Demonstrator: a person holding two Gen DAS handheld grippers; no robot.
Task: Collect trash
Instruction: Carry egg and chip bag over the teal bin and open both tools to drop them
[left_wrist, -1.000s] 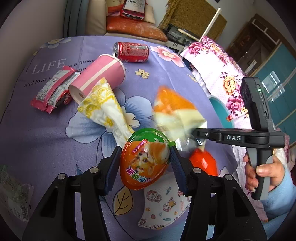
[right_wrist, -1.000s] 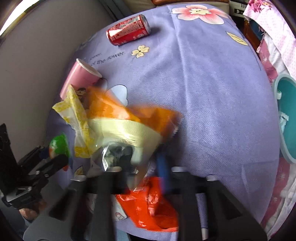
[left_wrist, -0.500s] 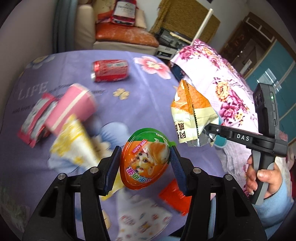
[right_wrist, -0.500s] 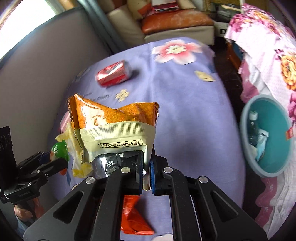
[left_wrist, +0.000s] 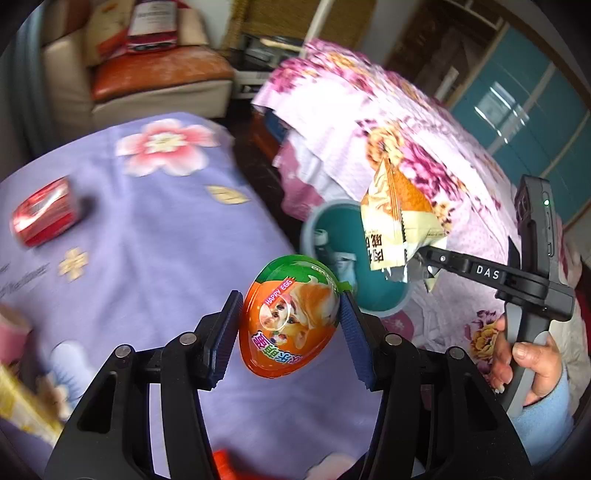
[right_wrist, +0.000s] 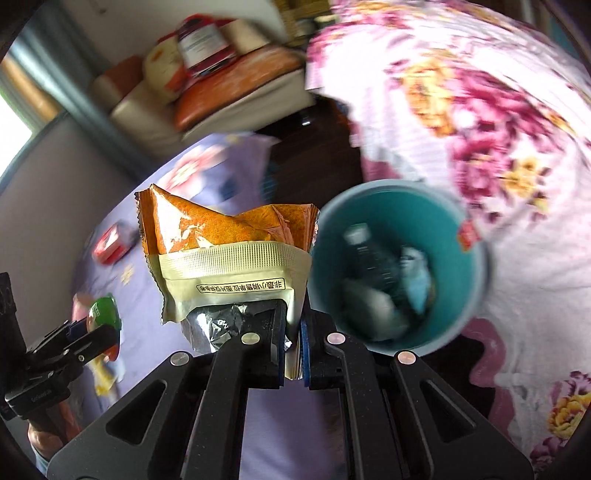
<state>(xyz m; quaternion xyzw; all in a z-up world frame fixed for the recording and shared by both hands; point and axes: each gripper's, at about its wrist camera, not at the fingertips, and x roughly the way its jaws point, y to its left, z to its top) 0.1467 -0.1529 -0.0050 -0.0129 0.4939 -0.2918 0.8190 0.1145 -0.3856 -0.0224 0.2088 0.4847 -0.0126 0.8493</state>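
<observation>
Landmark: I take the teal bin (right_wrist: 476, 258) beside the purple table (left_wrist: 147, 258) as reference; a bottle and crumpled waste already lie inside it.
Right gripper (right_wrist: 293, 350): I hold it clamped on the torn foil end of the orange snack wrapper (right_wrist: 229, 254), just beside the bin's rim.
Left gripper (left_wrist: 291, 332): I grip the egg-shaped package (left_wrist: 291, 317) by its sides, short of the bin, above the table edge.
Step advice: I judge each load should hang over the bin's mouth before release, wrapper first; light foil may drift.
Writing: "HAPPY EGG" on the egg; "DAS" on the right gripper's arm; Chinese print on the wrapper.
</observation>
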